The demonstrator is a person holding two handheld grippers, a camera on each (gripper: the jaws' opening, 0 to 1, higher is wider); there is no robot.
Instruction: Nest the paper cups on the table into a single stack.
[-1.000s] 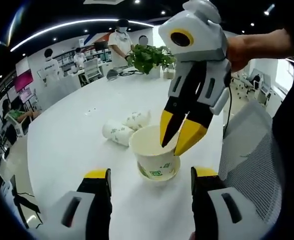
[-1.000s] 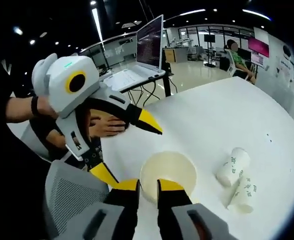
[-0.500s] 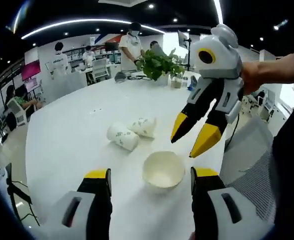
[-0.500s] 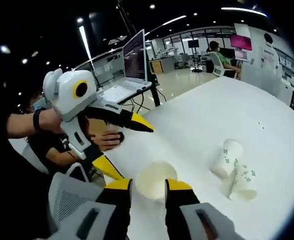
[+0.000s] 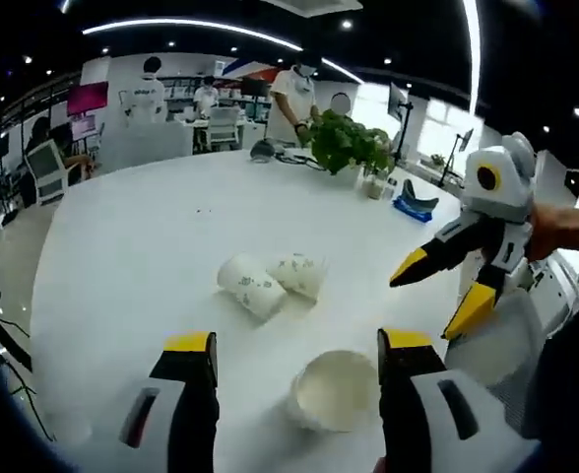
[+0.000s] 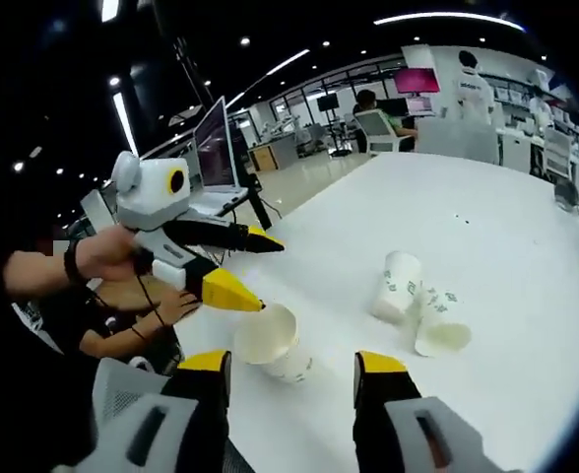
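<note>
In the left gripper view, the left gripper (image 5: 295,357) had its jaws spread wide and gripped nothing. An upright paper cup (image 5: 336,390) stood on the white table (image 5: 142,236) just ahead of the jaws, nearer the jaw on the picture's right, which covered a sliver of the cup's rim. Farther out on the table two more cups lay on their sides, touching each other: one (image 5: 251,286) with its base toward the camera, the other (image 5: 299,274) just beside it. The right gripper (image 5: 432,289) hung at the picture's right, off to the side of the upright cup and clear of it, its yellow-tipped jaws parted and empty. The hand (image 5: 565,229) holding it was cut off by the view's edge.

In the right gripper view, the right gripper (image 6: 294,371) was likewise released, jaws wide apart. The upright cup (image 6: 272,344) stood between and just beyond them, closer to the jaw on the picture's left. The left gripper (image 6: 252,270) hovered above the cup's far rim, jaws apart; whether its lower tip touched the rim was hard to make out. The two fallen cups (image 6: 396,285) (image 6: 440,323) lay well off to the picture's right.
</note>
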